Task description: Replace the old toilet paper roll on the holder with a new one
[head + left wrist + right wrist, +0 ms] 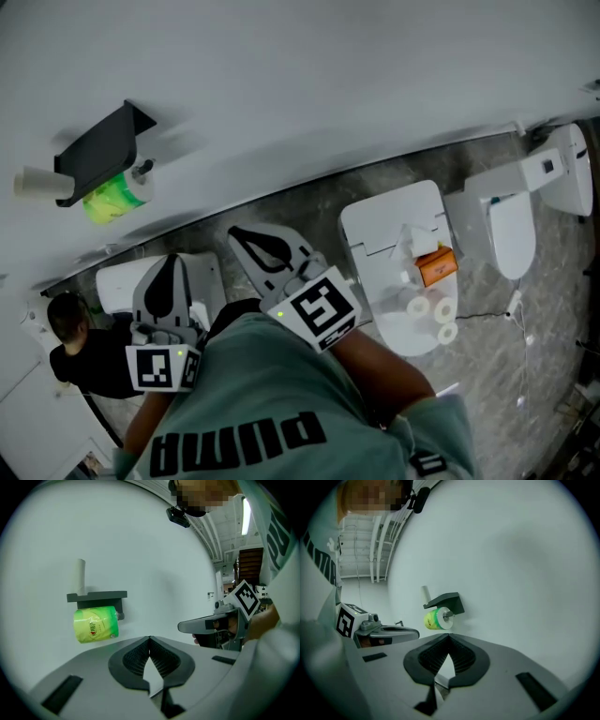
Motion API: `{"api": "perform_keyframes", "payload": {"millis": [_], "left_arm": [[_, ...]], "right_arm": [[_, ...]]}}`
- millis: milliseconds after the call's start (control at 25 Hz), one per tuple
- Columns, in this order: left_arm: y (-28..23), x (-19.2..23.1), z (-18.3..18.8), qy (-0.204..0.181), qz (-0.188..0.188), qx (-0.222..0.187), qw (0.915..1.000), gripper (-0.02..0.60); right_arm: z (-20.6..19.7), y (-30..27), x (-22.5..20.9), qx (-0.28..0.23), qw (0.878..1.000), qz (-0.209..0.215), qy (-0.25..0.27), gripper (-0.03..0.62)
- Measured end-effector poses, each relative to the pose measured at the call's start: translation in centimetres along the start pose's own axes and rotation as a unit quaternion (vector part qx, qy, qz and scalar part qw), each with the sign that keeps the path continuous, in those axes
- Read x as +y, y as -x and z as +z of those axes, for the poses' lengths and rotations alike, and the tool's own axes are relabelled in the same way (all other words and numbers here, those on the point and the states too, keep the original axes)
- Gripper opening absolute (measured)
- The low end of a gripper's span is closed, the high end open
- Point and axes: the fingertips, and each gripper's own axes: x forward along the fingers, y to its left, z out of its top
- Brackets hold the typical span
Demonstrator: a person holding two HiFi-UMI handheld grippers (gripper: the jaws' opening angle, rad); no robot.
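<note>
A dark grey holder (101,152) is fixed to the white wall at the upper left. A roll in green wrapping (114,197) hangs on its spindle, and a bare cardboard tube (36,182) lies on its top shelf. Both grippers are held in front of the wall, well short of the holder. My left gripper (150,639) is shut and empty, with the green roll (96,624) up and to its left. My right gripper (449,635) is also shut with nothing in it; the holder (444,603) and green roll (433,619) lie straight beyond its tips.
A closed toilet lid (389,220) at the right of the head view carries white paper rolls (433,313) and an orange pack (437,264). A second toilet (513,230) stands further right. A person in black (80,354) crouches at the lower left.
</note>
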Motion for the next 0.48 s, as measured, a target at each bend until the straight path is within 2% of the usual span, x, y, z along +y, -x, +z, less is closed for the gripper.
{"api": "perform_keyframes", "payload": {"millis": [240, 480], "left_arm": [[2.3, -0.1, -0.7, 0.004, -0.019, -0.005, 0.9998, 0.005], [6.6, 0.6, -2.1, 0.02, -0.035, -0.023, 0.9989, 0.005]], "right_arm": [[-0.7, 1.8, 1.7, 0.005, 0.999, -0.036, 0.017, 0.006], [-3.1, 2.5, 6.6, 0.029, 0.998, -0.052, 0.025, 0.006]]}}
